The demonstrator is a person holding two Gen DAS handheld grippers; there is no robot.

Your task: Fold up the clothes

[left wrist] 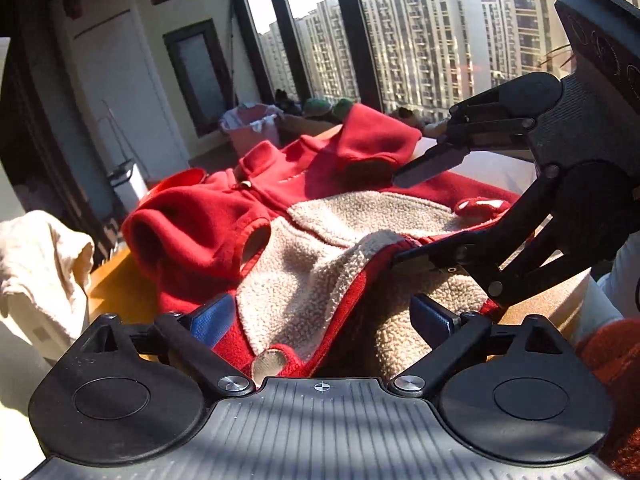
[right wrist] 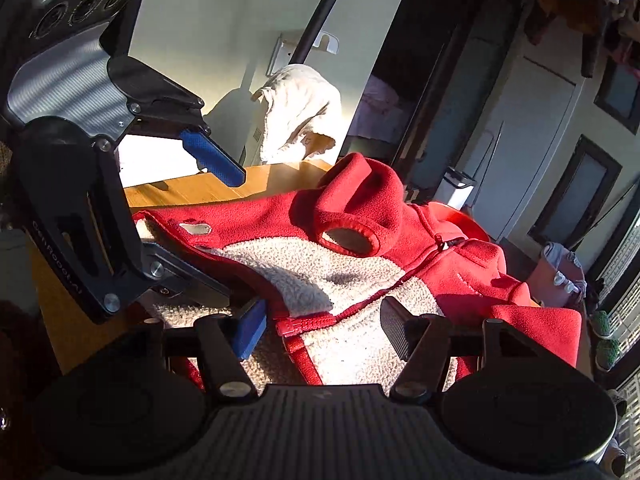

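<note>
Both grippers are seen at the near edge of a red fleece jacket (left wrist: 224, 216), which is spread, lining upward, across a wooden table (left wrist: 116, 288); the left gripper (left wrist: 324, 320) is held with its jaws spread wide, its blue pads (left wrist: 212, 316) standing on either side of the jacket's hem with nothing pinched between them; the right gripper (right wrist: 326, 328) is parted about halfway, its pads set apart over the cream lining (right wrist: 320, 272) beside the red zipper (right wrist: 308, 322), and no fabric is seen pressed between them.

From the left wrist view the right gripper (left wrist: 400, 216) is seen at the jacket's right side, one finger above the red cloth and one low against the turned-back edge; from the right wrist view the left gripper (right wrist: 248, 248) is seen at the jacket's left side, one blue pad raised over the bare table and the other low at the hem.

The jacket's sleeves (right wrist: 352, 208) are bunched toward its far side; a cream towel (right wrist: 296, 112) is draped beyond the table past the jacket; a pink basket (left wrist: 252, 128) is seen on the floor behind the jacket, near the window (left wrist: 420, 40).
</note>
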